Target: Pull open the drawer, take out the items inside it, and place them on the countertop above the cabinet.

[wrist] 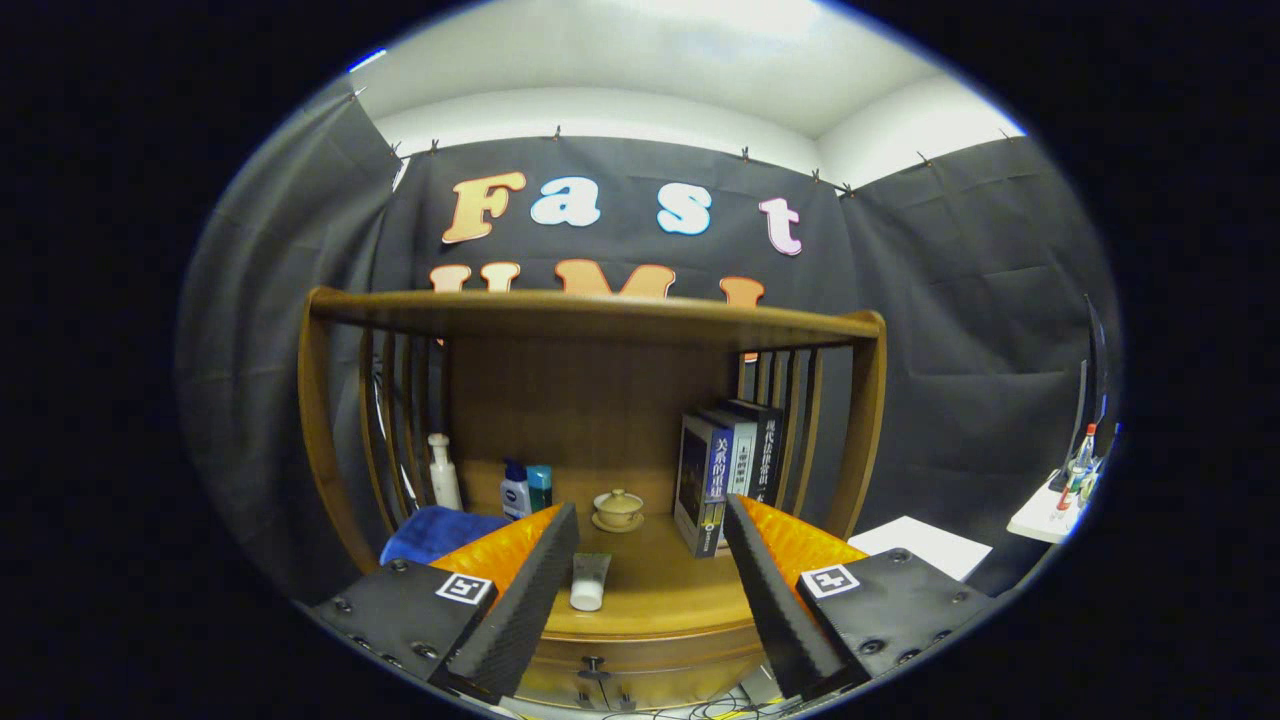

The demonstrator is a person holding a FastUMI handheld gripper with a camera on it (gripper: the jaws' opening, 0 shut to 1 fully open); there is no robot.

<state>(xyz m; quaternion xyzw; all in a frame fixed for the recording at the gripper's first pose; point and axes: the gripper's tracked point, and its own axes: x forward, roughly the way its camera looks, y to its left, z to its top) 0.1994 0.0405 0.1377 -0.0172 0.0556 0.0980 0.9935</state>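
My gripper [640, 600] stands open in front of a wooden cabinet, with nothing between its fingers. The countertop [660, 585] lies just ahead of and between the fingers. A white tube [589, 581] lies on it close to the left finger. Below the countertop's front edge I see the drawer front [650, 670] with a small dark knob [594, 664]; the drawer looks shut. The drawer's inside is hidden.
On the countertop stand a small lidded tea cup on a saucer [618, 508], three upright books [725, 470], two small bottles [525, 488], a white bottle [443, 472] and a folded blue cloth [440, 530]. A wooden shelf [600, 312] spans above. A white table [1050, 515] stands at the right.
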